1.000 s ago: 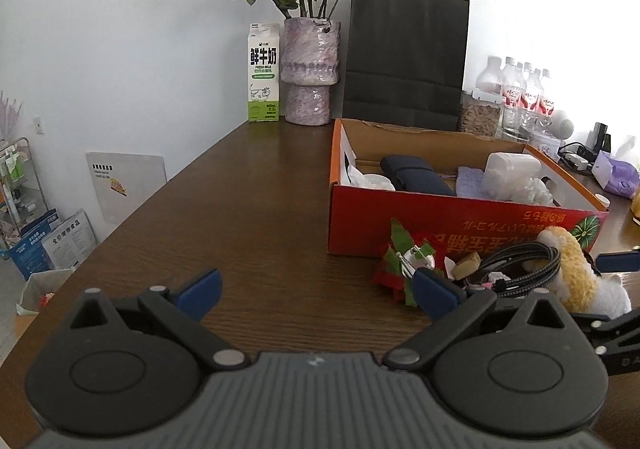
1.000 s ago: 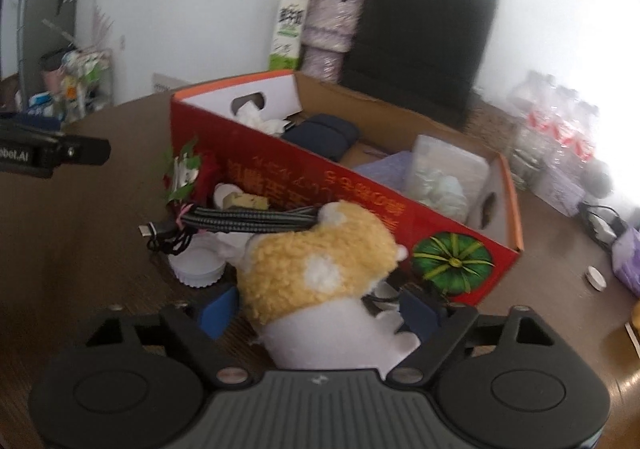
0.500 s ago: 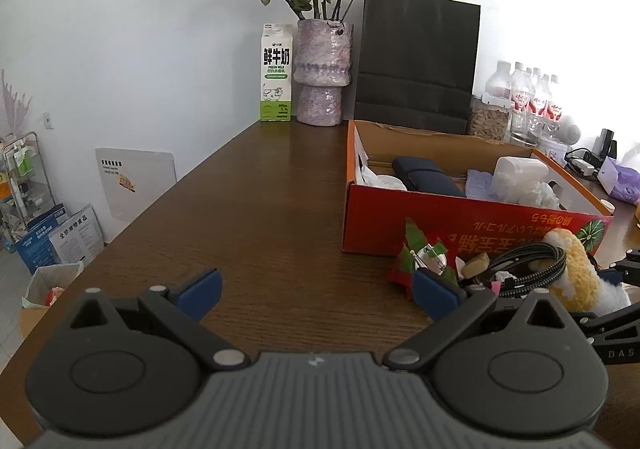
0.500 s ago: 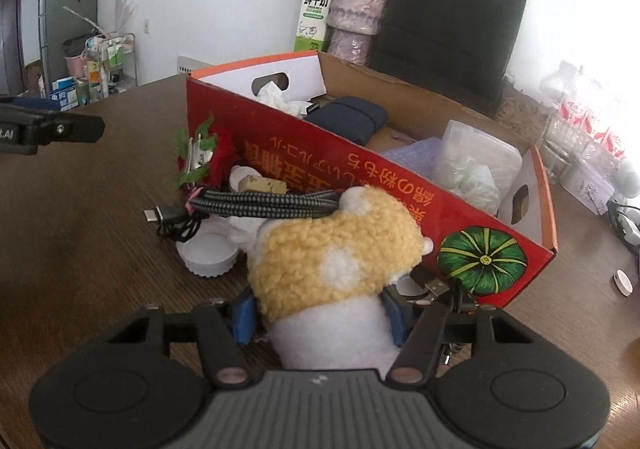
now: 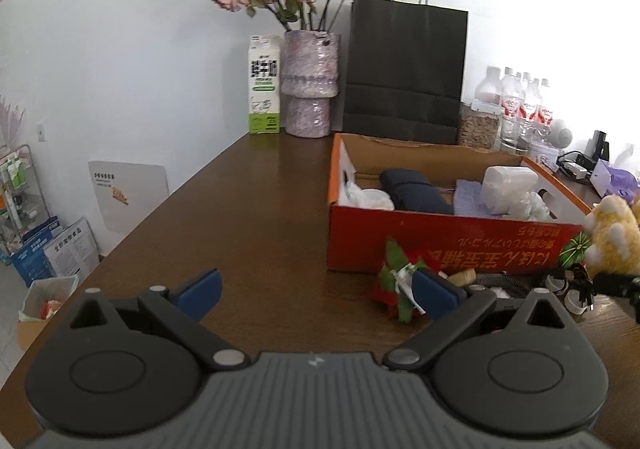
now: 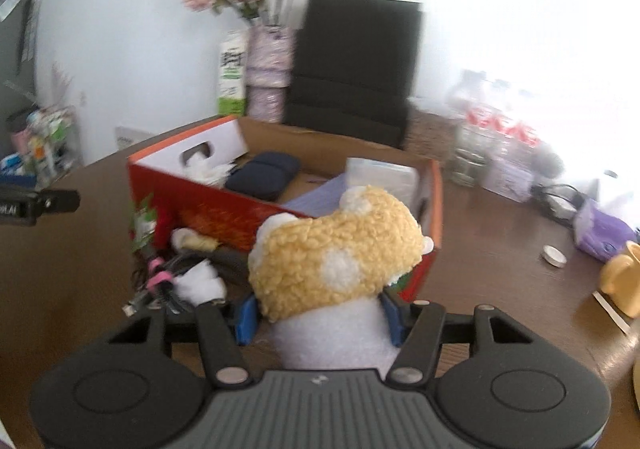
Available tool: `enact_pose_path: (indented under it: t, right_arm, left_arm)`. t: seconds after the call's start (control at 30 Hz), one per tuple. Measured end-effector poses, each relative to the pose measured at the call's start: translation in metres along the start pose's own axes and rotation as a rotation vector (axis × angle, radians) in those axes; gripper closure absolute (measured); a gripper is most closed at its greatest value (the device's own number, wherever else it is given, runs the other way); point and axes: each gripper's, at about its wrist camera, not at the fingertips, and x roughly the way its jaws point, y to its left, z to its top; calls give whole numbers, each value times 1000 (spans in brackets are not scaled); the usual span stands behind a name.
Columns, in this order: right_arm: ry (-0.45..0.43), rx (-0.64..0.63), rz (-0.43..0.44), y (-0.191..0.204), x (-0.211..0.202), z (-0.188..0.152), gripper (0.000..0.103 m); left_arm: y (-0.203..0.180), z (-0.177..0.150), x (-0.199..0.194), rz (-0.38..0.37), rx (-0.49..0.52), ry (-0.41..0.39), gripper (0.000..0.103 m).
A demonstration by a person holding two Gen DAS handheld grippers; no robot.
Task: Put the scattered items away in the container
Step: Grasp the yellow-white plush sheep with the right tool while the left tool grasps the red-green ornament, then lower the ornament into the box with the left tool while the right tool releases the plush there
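My right gripper (image 6: pixel 318 319) clamps the plush toy (image 6: pixel 336 249) by its white base, in front of the red box (image 6: pixel 208 205). My left gripper (image 5: pixel 316 291) stands wide apart and empty above the table (image 5: pixel 240 233).

Between my right claw (image 6: pixel 318 319) pads I see a plush toy (image 6: pixel 336 261), curly yellow with white spots over a white base. Beyond it, a red-orange box (image 6: pixel 208 205); the counter (image 6: pixel 500 249) is dark brown.
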Motion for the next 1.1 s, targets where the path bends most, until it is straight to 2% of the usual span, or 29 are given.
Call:
enact_pose_path:
  t: [0.33, 0.5, 0.7, 0.8, 0.87, 1.0, 1.1]
  right_arm:
    - [1, 69, -56, -19, 8, -6, 45]
    - [2, 79, -58, -21, 12, -8, 44]
    - [6, 88, -57, -23, 17, -8, 44]
    - [6, 89, -56, -23, 17, -8, 44]
    - [5, 90, -52, -22, 18, -8, 44]
    - [2, 88, -48, -19, 17, -8, 44]
    - [3, 89, -46, -18, 17, -9, 44]
  left_arm:
    - [-33, 9, 42, -30, 65, 60, 0]
    - [-44, 10, 66, -20, 72, 111, 0]
    - [-53, 8, 81, -15, 90, 129, 2]
    - [-55, 6, 85, -27, 97, 144, 15]
    - [-55, 6, 87, -43, 92, 156, 31]
    - [-53, 4, 89, -87, 58, 171, 51]
    - [-50, 4, 89, -106, 30, 182, 60]
